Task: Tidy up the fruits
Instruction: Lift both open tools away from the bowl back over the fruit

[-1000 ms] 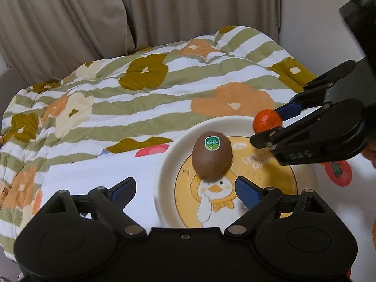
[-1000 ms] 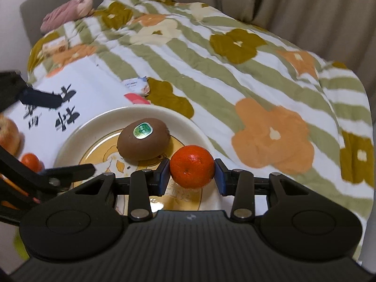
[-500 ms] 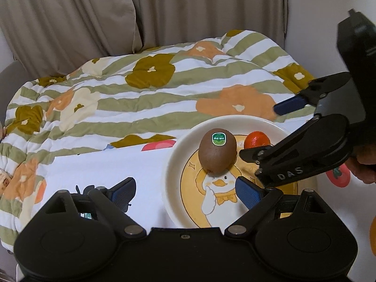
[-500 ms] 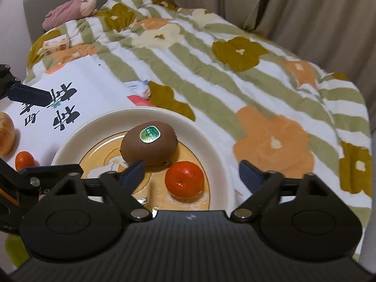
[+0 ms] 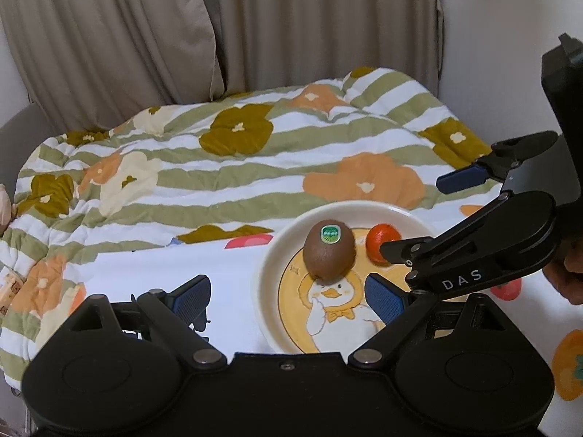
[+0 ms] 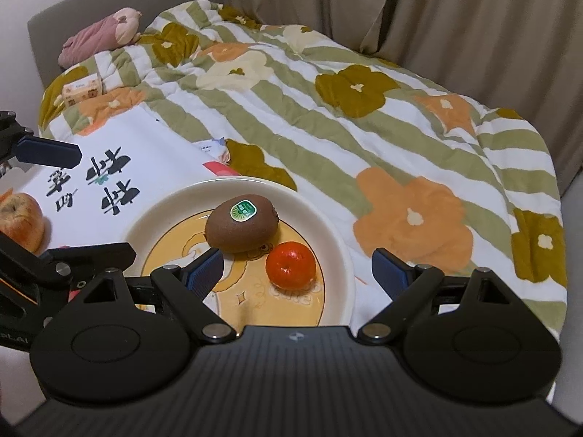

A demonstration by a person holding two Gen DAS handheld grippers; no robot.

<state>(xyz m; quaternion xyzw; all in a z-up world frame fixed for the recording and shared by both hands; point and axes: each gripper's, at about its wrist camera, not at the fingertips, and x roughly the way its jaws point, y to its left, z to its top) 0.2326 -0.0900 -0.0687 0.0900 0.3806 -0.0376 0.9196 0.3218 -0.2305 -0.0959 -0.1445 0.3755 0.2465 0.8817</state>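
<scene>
kiwi on its side, sticker up, beside mandarin

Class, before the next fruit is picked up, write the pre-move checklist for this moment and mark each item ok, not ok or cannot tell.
1. Tangerine resting on the duck plate, free of the pads: ok.
2. Right gripper open and empty: ok.
3. Left gripper open and empty: ok.
4. Kiwi on the plate, lying beside the tangerine: ok.
5. Apple off the plate, waiting on the white printed sheet: ok.
6. Whether other fruit waits beyond the frame edges: cannot tell.
</scene>
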